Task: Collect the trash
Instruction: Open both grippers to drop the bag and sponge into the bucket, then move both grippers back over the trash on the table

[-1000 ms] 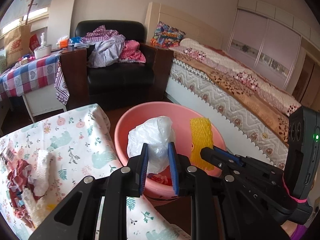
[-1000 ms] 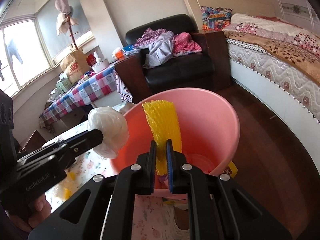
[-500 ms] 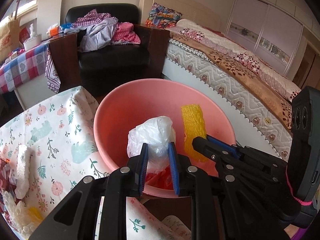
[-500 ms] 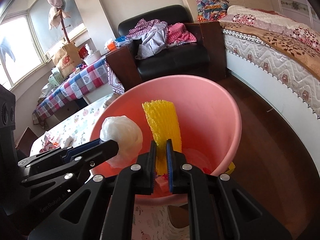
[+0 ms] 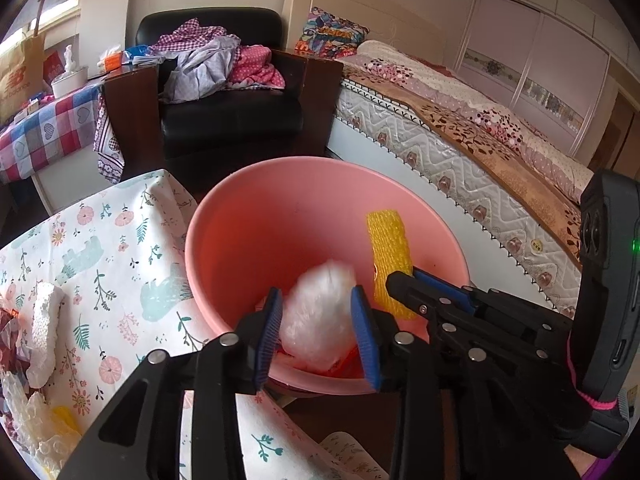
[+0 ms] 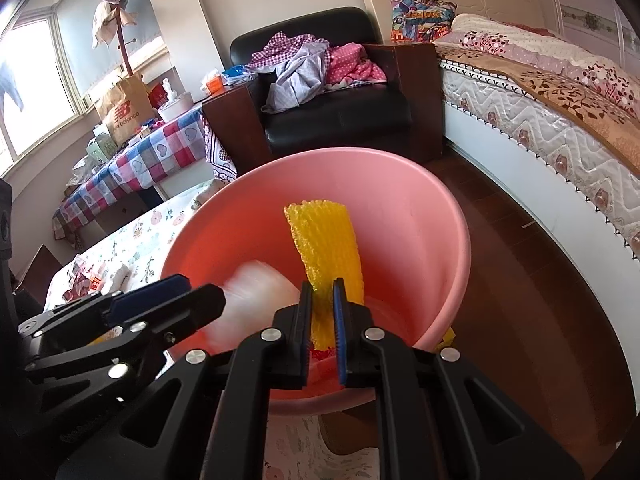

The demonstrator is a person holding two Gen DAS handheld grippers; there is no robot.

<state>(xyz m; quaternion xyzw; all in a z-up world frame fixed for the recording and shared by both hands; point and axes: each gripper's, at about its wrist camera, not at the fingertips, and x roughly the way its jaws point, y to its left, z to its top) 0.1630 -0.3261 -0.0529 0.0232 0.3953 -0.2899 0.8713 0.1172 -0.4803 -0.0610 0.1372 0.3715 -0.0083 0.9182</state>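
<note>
A pink bucket [image 5: 280,168] stands against the edge of the floral table. My left gripper [image 5: 316,294] hangs over the bucket's mouth, its jaws opening. A crumpled white plastic bag [image 5: 320,320] sits blurred between the blue pads, loose and dropping. To its right, my right gripper [image 5: 404,280] is shut on a yellow foam net [image 5: 390,248] that stands upright inside the bucket. In the right wrist view the yellow net [image 6: 324,240] is pinched between the right gripper [image 6: 322,294], with the blurred bag [image 6: 256,292] and the left gripper [image 6: 200,294] to its left. Red scraps lie at the bucket bottom.
The floral tablecloth [image 5: 100,240] at the left carries a white foam piece [image 5: 44,320], bubble wrap [image 5: 24,412] and a red wrapper at its edge. A black armchair [image 5: 232,120] with clothes stands behind the bucket, and a bed [image 5: 460,128] runs along the right.
Both grippers sank toward the bucket's mouth. The left jaws have spread apart and the white bag, firmly pinched before, now blurs downward between them. The right grip on the net is unchanged.
</note>
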